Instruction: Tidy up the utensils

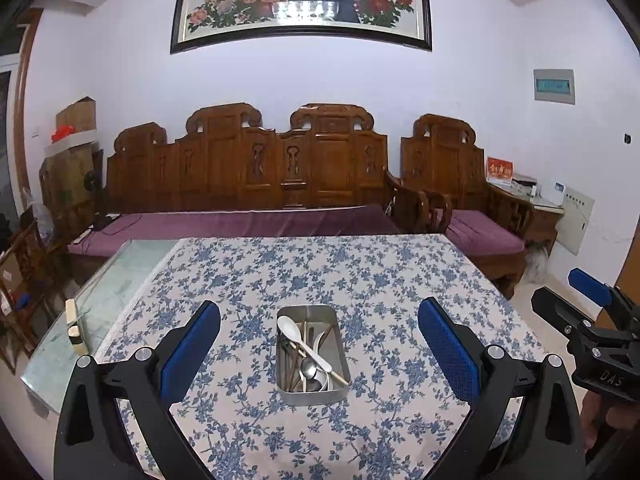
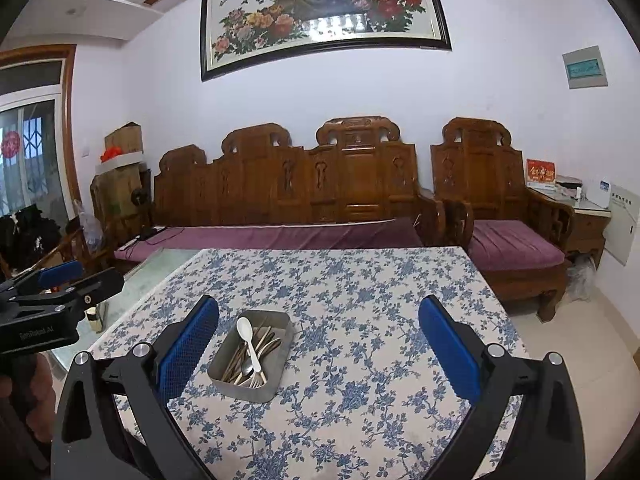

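A metal tin (image 1: 338,360) stands in the middle of the table with the blue flowered cloth (image 1: 360,272). In it lie a white spoon (image 1: 298,338), metal spoons, forks and wooden chopsticks, piled together. My left gripper (image 1: 318,346) is open and empty, held above the near side of the table, with the tin between its fingers in view. My right gripper (image 2: 318,344) is open and empty too, a little right of the tin (image 2: 280,360). The white spoon (image 2: 249,340) shows there on top of the pile. Each gripper shows at the edge of the other's view.
A small cream and gold box (image 1: 76,326) stands on the bare glass strip at the table's left edge. A carved wooden sofa (image 1: 248,172) with purple cushions runs behind the table. A matching armchair (image 2: 500,216) and a side table stand at the right.
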{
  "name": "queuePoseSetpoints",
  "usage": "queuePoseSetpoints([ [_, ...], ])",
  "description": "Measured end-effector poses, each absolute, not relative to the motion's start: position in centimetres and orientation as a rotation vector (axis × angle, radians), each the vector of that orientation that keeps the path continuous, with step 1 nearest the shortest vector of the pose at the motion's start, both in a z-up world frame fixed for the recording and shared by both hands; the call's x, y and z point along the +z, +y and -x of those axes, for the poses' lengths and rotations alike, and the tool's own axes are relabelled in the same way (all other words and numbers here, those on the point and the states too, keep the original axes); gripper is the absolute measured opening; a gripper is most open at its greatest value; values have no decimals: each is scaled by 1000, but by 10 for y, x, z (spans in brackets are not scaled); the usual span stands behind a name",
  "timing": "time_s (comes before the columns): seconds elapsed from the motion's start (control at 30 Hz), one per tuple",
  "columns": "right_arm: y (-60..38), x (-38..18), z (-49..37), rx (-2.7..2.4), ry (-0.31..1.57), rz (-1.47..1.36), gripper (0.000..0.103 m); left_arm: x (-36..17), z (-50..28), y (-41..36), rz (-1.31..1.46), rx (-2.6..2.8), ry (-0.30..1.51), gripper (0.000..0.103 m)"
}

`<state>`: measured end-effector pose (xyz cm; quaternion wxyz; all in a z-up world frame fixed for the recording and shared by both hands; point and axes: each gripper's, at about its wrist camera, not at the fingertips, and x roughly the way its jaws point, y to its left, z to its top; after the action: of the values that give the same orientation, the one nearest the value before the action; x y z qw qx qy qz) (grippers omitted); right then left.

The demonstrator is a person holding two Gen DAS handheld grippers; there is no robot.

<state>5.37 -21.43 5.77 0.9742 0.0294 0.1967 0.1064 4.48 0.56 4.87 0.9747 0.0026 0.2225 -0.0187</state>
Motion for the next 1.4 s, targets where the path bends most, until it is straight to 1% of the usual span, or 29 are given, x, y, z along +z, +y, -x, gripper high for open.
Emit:
queuePoseSetpoints([
  [1.4,-207,62,-48,215,388,-59,101,42,-44,4,-12,-23,448,96],
])
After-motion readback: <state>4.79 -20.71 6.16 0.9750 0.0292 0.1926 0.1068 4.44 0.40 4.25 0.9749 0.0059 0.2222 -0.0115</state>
